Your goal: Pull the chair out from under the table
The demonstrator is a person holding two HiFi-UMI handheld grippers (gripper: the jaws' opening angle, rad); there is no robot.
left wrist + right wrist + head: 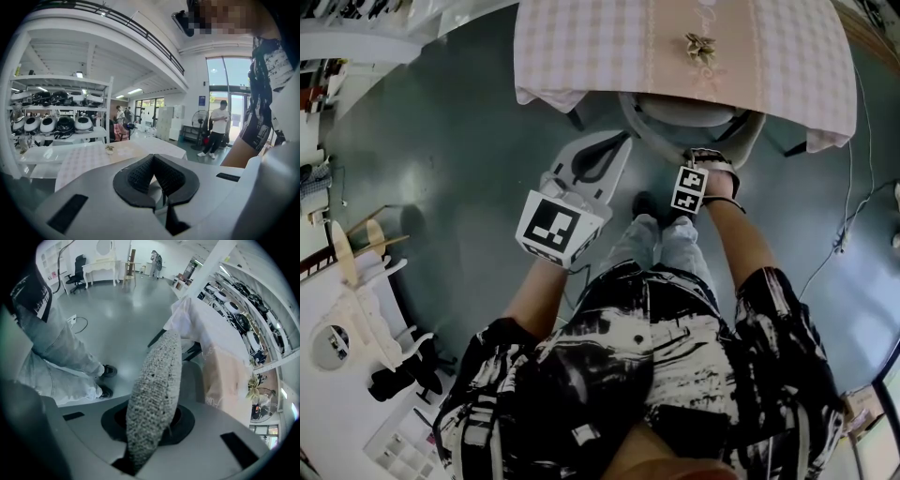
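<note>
In the head view the chair is largely hidden under the cloth-covered table; only its grey backrest is exposed. The hold of the right gripper is resolved only in the right gripper view: the jaws are clamped on the backrest's woven rim. The left gripper is held clear, its pads closed on nothing.

The chair is seen upright at 12 o'clock in the head view, pushed in under the near edge of the table. Its curved backrest is covered in grey speckled woven fabric. The table is draped in a pink checked cloth with a beige runner.
</note>
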